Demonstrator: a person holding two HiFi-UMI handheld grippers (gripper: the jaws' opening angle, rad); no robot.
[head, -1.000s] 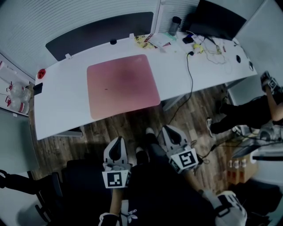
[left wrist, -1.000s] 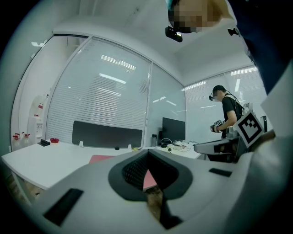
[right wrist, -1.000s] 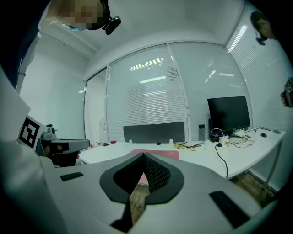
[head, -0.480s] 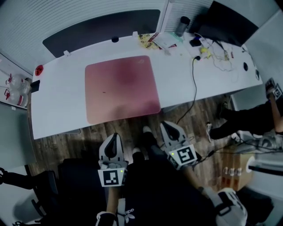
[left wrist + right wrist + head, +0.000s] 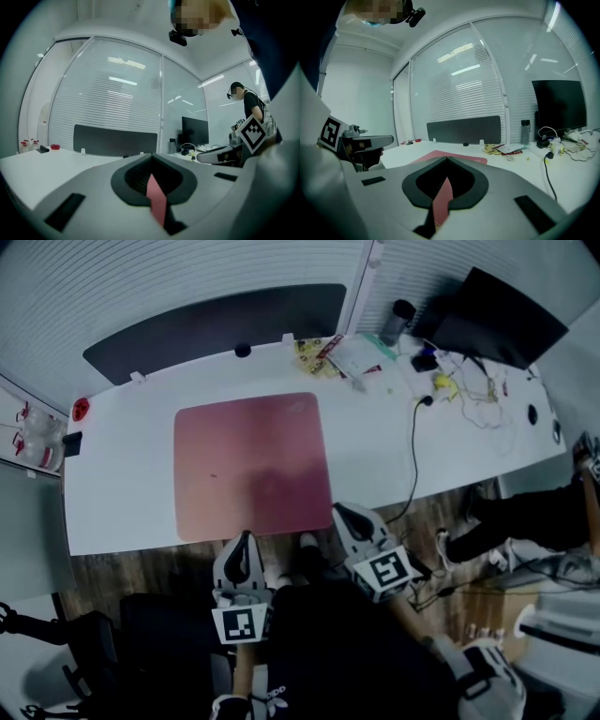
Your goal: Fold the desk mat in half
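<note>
Closing in on the near edge of the flat desk mat [image 5: 251, 463] with left gripper [image 5: 246, 540] and right gripper [image 5: 342, 514] both shut and empty, fold yet to start.

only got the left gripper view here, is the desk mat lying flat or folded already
observer: flat, unfolded; the head view shows the whole pink desk mat spread on the white desk.
operator: where's my left claw against it
observer: the left claw is at the mat's near edge, around its middle; contact I can't tell.
operator: and the right one
observer: the right claw is by the mat's near right corner, jaws together, gripping nothing.
</note>
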